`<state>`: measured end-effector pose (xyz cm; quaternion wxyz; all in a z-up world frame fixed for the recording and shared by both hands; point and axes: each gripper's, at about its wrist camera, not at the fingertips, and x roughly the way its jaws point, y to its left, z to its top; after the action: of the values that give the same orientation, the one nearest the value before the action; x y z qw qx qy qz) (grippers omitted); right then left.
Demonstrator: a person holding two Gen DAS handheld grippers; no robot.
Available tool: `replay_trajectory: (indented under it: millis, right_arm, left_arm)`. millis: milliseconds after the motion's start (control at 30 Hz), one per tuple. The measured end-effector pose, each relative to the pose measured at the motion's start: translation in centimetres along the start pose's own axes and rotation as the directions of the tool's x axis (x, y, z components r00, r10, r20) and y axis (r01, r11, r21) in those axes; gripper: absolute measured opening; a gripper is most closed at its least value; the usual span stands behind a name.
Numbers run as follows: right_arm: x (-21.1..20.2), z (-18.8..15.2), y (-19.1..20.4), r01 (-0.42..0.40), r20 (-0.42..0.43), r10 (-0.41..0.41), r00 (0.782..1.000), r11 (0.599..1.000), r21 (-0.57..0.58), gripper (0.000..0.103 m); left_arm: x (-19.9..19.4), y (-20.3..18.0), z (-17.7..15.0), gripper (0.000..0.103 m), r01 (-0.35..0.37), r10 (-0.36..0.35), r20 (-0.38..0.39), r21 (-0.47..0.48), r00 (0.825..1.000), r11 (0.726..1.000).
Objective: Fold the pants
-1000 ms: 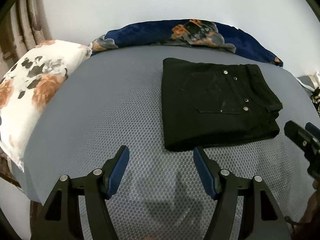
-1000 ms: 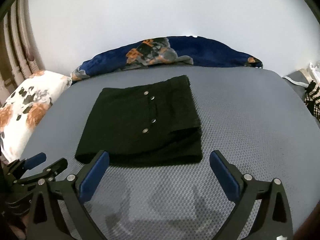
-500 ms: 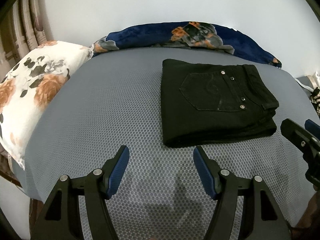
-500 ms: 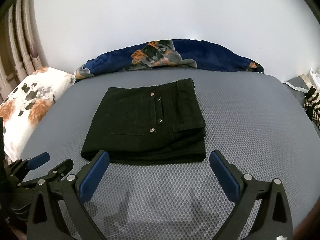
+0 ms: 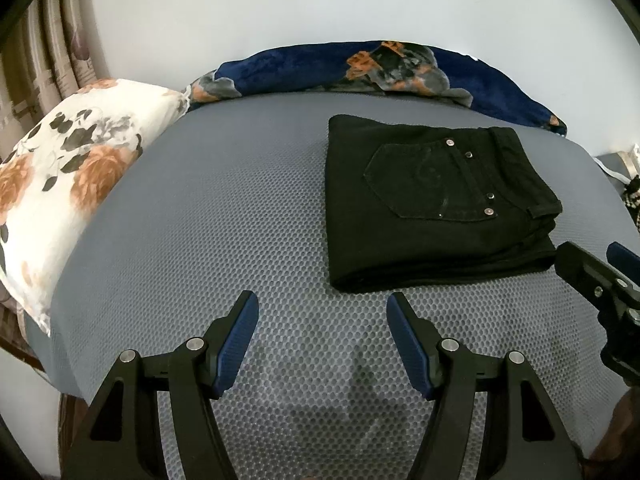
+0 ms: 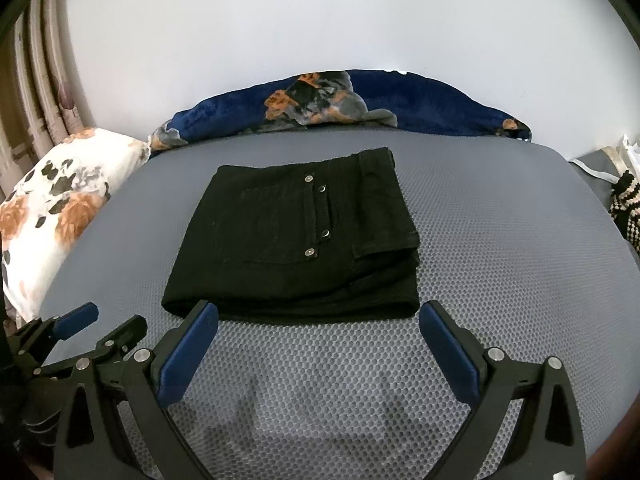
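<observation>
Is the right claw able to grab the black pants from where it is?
Probably yes. The right claw is open and empty, and the folded black pants lie flat on the grey bed right ahead of its fingertips. Nothing sits between them; the left claw is off to the side.

The folded pants [image 6: 294, 236] lie flat on the bed [image 6: 500, 240], stacked in layers, ahead of both your grippers and touching neither. Your right gripper [image 6: 318, 322] hangs just short of the pants' near edge, jaws apart, with that edge showing in the gap between its fingers. Your left gripper [image 5: 322, 316] sits to the left of it, over bare mattress, jaws apart too, the pants ahead and to its right. A blanket [image 6: 420, 100] runs along the far edge of the bed, behind the pants, against the wall [image 6: 320, 20]. A pillow [image 5: 68, 184] rests at the bed's left side, with a curtain [image 5: 52, 60] behind it.
</observation>
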<state>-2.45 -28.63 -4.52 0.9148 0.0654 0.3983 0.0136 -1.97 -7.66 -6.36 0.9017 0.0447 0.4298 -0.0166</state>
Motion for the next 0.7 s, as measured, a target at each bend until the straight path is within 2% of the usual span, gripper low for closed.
replay_trajectory:
  millis: [700]
  right_arm:
    - [0.44,-0.62,0.87,0.001,-0.019,-0.001,1.000,1.000,-0.019,0.100]
  left_arm:
    - [0.41,-0.43,-0.50,0.067,-0.018,0.018,-0.010,0.013,1.000,1.000]
